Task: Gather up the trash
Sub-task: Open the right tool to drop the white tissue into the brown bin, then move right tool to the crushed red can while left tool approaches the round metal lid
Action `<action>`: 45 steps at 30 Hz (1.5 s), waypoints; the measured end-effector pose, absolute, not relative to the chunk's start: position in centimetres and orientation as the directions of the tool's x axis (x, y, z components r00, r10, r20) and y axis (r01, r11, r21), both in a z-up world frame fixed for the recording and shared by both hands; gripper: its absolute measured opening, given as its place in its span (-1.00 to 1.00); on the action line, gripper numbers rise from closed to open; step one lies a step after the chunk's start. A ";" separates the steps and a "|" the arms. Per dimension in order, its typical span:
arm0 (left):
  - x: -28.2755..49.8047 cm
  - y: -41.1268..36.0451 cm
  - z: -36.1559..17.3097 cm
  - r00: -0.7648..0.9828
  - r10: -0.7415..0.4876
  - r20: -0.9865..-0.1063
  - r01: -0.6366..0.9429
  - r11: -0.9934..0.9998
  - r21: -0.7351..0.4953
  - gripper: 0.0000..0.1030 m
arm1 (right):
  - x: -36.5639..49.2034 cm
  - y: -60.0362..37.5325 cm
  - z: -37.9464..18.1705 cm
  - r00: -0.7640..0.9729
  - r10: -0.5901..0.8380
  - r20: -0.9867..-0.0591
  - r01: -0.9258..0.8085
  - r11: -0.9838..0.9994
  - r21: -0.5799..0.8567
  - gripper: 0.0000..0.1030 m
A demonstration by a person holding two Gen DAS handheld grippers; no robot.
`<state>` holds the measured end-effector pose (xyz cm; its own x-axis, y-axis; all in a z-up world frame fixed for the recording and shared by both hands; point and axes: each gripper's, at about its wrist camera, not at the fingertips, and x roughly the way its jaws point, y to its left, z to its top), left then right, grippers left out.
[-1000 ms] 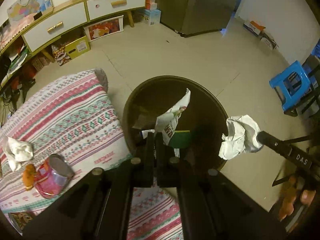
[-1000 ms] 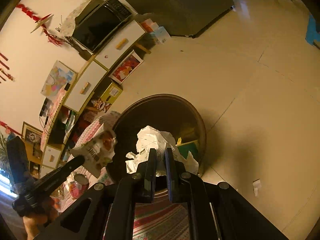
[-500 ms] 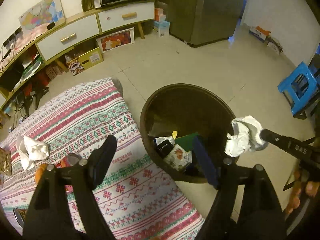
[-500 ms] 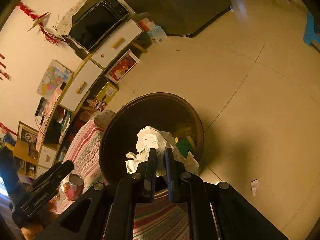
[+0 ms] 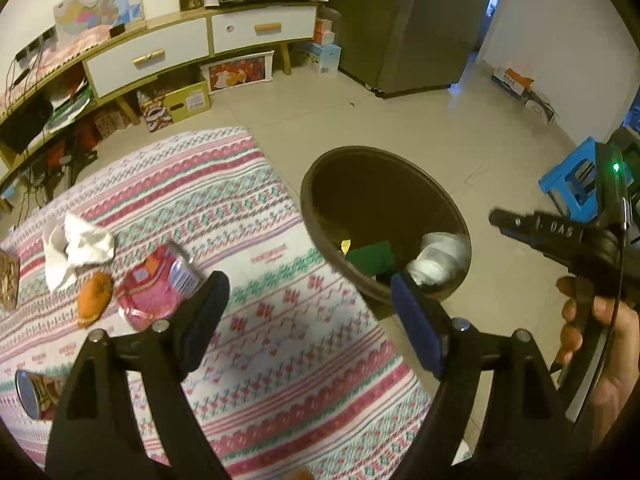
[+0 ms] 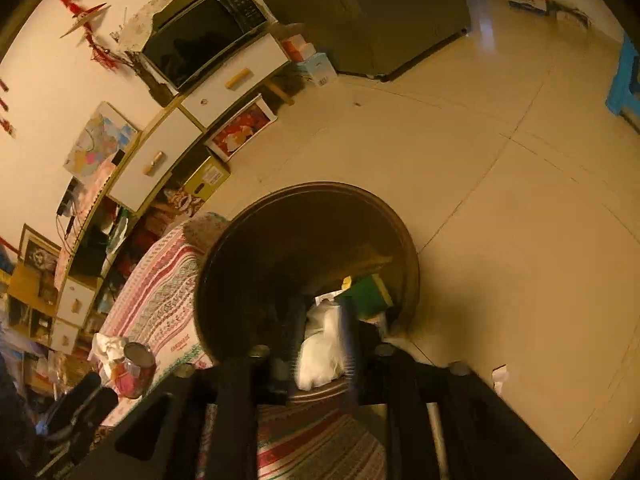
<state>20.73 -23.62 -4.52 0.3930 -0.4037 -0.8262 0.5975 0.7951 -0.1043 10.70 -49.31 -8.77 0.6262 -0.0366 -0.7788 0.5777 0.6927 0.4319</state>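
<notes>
A round dark trash bin [image 5: 320, 168] stands on the floor beside the table; it also shows in the right wrist view [image 6: 408, 248]. A white crumpled paper ball [image 5: 440, 258], blurred, is inside the bin's near rim, seen between the right fingers [image 6: 320, 344]. My right gripper [image 6: 320, 332] is over the bin with its jaws parted and nothing held. My left gripper [image 5: 308, 312] is wide open and empty above the patterned tablecloth [image 5: 260, 240]. On the cloth lie a white crumpled tissue [image 5: 76, 246], an orange peel [image 5: 94, 298], a pink can [image 5: 156, 292] and another can [image 5: 34, 396].
A green box [image 5: 370, 256] and other scraps lie in the bin. A white TV cabinet [image 5: 180, 48] with clutter beneath lines the far wall. A grey refrigerator [image 5: 404, 20] stands behind the bin. A blue stool [image 5: 572, 184] is at right. A paper scrap [image 6: 498, 376] lies on the floor.
My left gripper opened and its printed wrapper dropped into the bin, then it pulled back over the table. My right gripper opened and its white paper ball is dropping into the bin.
</notes>
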 end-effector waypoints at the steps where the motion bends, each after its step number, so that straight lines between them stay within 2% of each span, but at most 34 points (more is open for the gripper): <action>1: 20.6 -23.1 -4.5 0.391 -0.409 -0.825 0.595 0.796 -0.113 0.63 | 10.7 -49.0 -8.4 0.639 -0.041 -0.768 0.569 0.697 0.436 0.26; 2: 20.5 -22.6 -4.4 0.392 -0.412 -0.823 0.592 0.797 -0.117 0.64 | 10.7 -48.7 -8.0 0.651 -0.046 -0.758 0.561 0.703 0.438 0.41; 8: 20.2 -20.2 -4.1 0.414 -0.409 -0.813 0.572 0.812 -0.117 0.71 | 11.1 -47.2 -7.3 0.637 -0.049 -0.769 0.558 0.718 0.416 0.45; 16: 19.9 -15.9 -3.3 0.460 -0.399 -0.793 0.517 0.847 -0.126 0.94 | 11.5 -44.6 -6.0 0.599 -0.127 -0.790 0.576 0.754 0.316 0.59; 22: 21.5 -10.8 -2.4 0.525 -0.342 -0.780 0.377 0.914 -0.147 0.99 | 12.3 -41.1 -4.6 0.604 -0.146 -0.783 0.525 0.813 0.253 0.63; 25: 22.5 -7.9 -1.9 0.534 -0.343 -0.773 0.315 0.929 -0.195 0.99 | 13.0 -39.0 -3.9 0.610 -0.142 -0.779 0.487 0.843 0.228 0.64; 34: 25.2 -1.9 -1.2 0.542 -0.279 -0.793 0.194 0.959 -0.205 0.99 | 17.2 -32.1 -3.6 0.633 -0.041 -0.773 0.338 0.913 0.228 0.66; 38: 26.4 0.7 -1.5 0.514 -0.308 -0.801 0.147 0.951 -0.271 0.99 | 19.4 -28.8 -4.5 0.624 0.017 -0.781 0.263 0.937 0.231 0.66; 40: 27.0 1.7 -1.7 0.499 -0.325 -0.803 0.130 0.944 -0.302 0.99 | 20.7 -27.0 -5.4 0.604 0.060 -0.795 0.210 0.950 0.231 0.73; 42: 27.5 2.7 -1.9 0.487 -0.329 -0.809 0.116 0.942 -0.314 0.99 | 21.7 -25.2 -6.2 0.586 0.097 -0.805 0.152 0.962 0.227 0.93; 45: 28.0 3.9 -1.9 0.482 -0.321 -0.815 0.097 0.944 -0.314 0.99 | 23.2 -22.6 -7.5 0.561 0.096 -0.822 0.084 0.981 0.172 0.98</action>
<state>27.97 3.94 -1.91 0.4819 -0.3205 -0.8155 0.0972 0.9445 -0.3138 23.16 -22.59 -7.51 0.5609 0.0960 -0.8223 0.0842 0.9815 0.1721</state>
